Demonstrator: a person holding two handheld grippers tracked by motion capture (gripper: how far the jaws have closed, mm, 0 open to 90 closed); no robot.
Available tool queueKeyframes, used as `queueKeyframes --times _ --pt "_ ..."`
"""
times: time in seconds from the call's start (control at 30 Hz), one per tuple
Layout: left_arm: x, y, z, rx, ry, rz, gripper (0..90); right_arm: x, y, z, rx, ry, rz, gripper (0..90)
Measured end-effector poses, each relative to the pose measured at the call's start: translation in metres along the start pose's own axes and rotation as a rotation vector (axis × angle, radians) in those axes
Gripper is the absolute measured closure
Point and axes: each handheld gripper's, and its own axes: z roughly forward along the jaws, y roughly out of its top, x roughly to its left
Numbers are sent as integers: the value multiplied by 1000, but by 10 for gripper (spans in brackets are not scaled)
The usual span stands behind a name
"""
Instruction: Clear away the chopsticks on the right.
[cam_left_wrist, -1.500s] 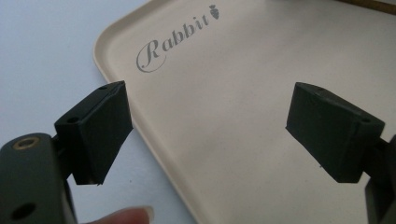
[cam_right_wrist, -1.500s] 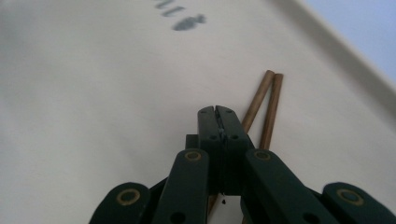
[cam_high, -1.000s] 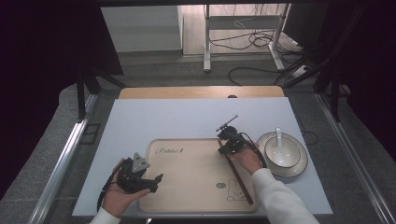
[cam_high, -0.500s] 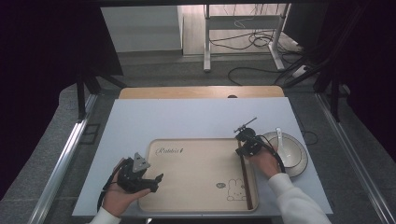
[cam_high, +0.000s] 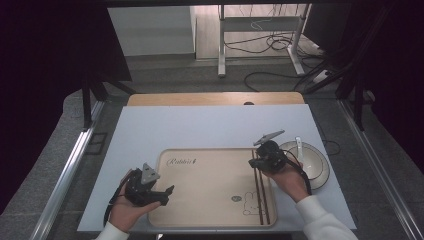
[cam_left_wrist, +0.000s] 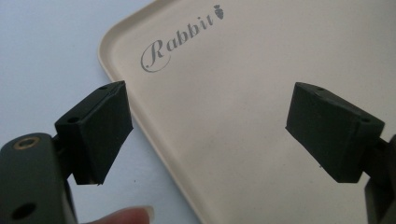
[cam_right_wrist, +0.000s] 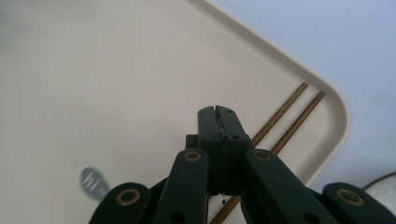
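My right gripper (cam_right_wrist: 219, 112), jaws pressed together on nothing above the chopsticks (cam_right_wrist: 280, 116), could knock them askew on the tray (cam_high: 210, 200); my left gripper (cam_left_wrist: 224, 126) gapes wide

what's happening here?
A person works two grippers over a beige tray on the table. The right gripper has its fingers shut, empty, above a pair of chopsticks lying along the tray's right side. The left gripper hangs open at the tray's left edge. A bowl with a spoon sits right of the tray.
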Motion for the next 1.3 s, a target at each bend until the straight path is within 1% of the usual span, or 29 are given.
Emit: queueKeyframes --times 0.03,0.13,0.2,0.27,0.43,0.5,0.57,0.6,0.63,0.7,0.77,0.8,0.87,0.93,1.17,1.3 --pt "0 0 0 0 0 0 143 0 0 0 0 0 0 891" --pt "0 -1 0 3 1 1 143 4 -8 -17 -57 23 -26 891" --pt "-1 -1 -1 1 2 -1 143 5 -16 -29 -102 38 -34 891" --pt "-1 -1 -2 -6 5 -7 143 4 -26 -41 -143 62 -31 891" --pt "-1 -2 -3 -9 11 -13 143 1 -55 -69 -222 76 -16 882" --pt "-1 -2 -3 -12 13 -14 143 0 -68 -79 -258 83 -13 823" --pt "-1 -2 -2 -14 15 -18 143 0 -82 -86 -287 82 -13 707" --pt "-1 -2 -2 -14 16 -18 143 1 -89 -89 -300 77 -15 634" --pt "-1 -2 -2 -14 16 -18 143 3 -95 -91 -315 70 -22 577" --pt "-1 -2 -2 -14 17 -16 143 5 -105 -95 -336 54 -24 494" --pt "-2 -1 -2 -14 17 -14 143 5 -111 -96 -350 42 -20 439" --pt "-3 -1 -1 -15 18 -16 142 4 -113 -97 -356 32 -17 428" --pt "-3 -1 -1 -16 18 -14 142 2 -113 -97 -376 40 3 400" --pt "-3 -1 -2 -16 17 -11 142 2 -113 -98 -381 39 4 392" --pt "-1 -2 -3 -30 19 -21 141 3 -112 -97 -392 37 -4 345" --pt "1 -1 -3 -34 19 -26 141 6 -111 -95 -397 31 -22 315"
